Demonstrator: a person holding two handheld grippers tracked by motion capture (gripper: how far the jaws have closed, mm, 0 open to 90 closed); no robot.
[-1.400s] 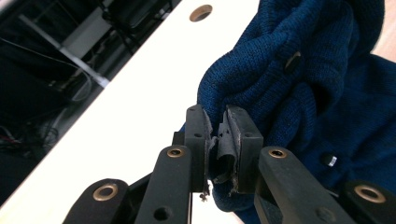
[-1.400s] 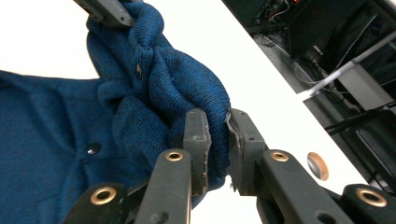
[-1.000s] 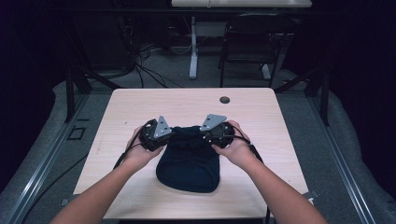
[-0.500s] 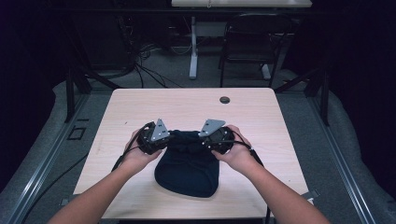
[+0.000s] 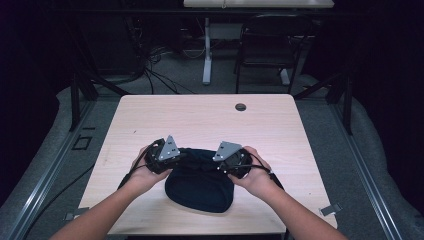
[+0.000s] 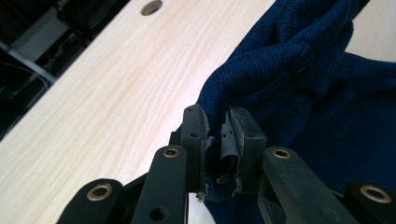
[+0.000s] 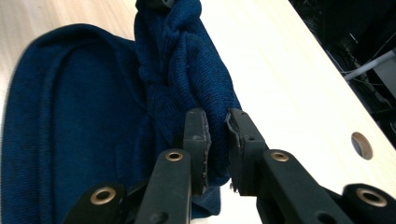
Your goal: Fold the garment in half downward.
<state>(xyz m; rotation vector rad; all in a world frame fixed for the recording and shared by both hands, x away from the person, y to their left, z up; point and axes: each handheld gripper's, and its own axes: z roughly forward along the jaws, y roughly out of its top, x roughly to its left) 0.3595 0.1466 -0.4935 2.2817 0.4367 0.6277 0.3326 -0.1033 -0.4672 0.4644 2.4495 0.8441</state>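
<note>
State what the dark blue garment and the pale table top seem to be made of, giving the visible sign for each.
Dark blue knitted garment: likely wool or acrylic yarn, matte; ribbed stitch rows show. Pale table top: wood or wood-look laminate, smooth; fine straight grain lines show.

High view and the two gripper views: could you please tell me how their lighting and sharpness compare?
High view: dim and soft, dark surroundings, the dark blue knitted garment nearly black. Left gripper view: bright, knit crisp. Right gripper view: bright, garment's far edge blurred, light wooden table washed out.
</note>
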